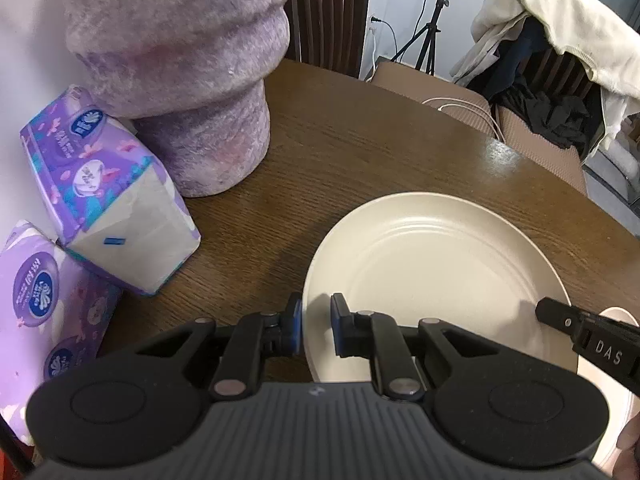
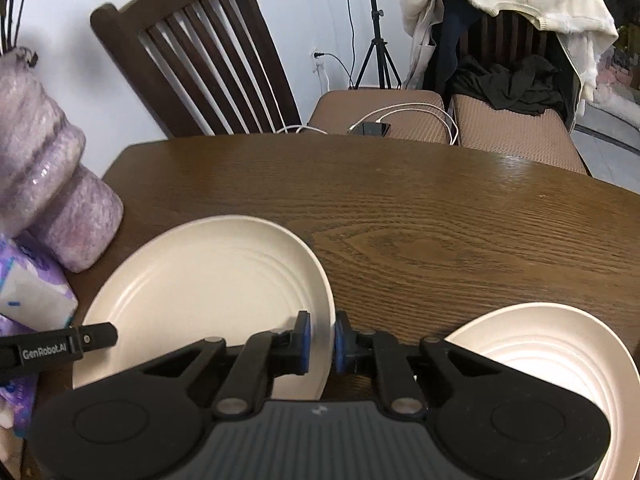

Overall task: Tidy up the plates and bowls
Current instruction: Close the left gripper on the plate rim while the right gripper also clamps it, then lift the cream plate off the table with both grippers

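A cream plate (image 1: 436, 264) lies on the dark wooden table (image 1: 360, 140). My left gripper (image 1: 316, 326) straddles the plate's left rim with both blue pads (image 1: 297, 326) close against it. My right gripper (image 2: 320, 340) straddles the same plate (image 2: 208, 280) at its right rim, pads (image 2: 305, 338) close on the edge. A second cream plate (image 2: 552, 356) lies at the lower right of the right wrist view. The right gripper's finger also shows in the left wrist view (image 1: 576, 328), and the left gripper's finger in the right wrist view (image 2: 68, 344).
A fluffy purple roll (image 1: 192, 80) and purple tissue packs (image 1: 104, 196) stand on the table's left side. A wooden chair (image 2: 192, 52), cushioned seats with a phone and cables (image 2: 376, 128), a tripod and draped clothes (image 2: 508, 20) are beyond the far edge.
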`<state>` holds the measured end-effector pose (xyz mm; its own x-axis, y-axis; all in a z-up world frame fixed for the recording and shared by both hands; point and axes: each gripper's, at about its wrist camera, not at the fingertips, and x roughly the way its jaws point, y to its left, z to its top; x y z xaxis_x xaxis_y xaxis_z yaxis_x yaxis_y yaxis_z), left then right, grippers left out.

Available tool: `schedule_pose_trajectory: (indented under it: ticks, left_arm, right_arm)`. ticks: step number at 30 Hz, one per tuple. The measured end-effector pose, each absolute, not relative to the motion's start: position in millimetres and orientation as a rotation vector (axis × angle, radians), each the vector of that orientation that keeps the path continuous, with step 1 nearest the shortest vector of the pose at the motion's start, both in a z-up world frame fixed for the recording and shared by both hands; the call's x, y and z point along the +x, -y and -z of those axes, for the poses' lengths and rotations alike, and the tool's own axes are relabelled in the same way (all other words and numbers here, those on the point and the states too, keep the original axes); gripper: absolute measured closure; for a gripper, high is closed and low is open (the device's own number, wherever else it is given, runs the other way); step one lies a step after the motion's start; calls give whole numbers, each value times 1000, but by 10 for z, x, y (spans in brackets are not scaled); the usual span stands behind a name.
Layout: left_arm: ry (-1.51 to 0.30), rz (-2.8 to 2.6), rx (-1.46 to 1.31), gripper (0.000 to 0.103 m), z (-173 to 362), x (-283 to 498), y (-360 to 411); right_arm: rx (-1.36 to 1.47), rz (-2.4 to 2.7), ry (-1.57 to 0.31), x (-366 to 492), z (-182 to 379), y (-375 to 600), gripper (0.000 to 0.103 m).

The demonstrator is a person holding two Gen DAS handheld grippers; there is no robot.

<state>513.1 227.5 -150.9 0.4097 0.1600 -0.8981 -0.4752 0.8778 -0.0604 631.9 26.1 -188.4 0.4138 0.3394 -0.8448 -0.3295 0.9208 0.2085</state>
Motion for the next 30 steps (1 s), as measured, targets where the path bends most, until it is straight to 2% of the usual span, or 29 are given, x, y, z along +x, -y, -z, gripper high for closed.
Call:
schedule_pose_trajectory:
  ticks: [30]
  left_arm:
    - [-1019, -355, -343, 89, 918, 4620, -2280]
  right_arm:
    - [133, -375, -1044, 5836, 1368, -122, 94]
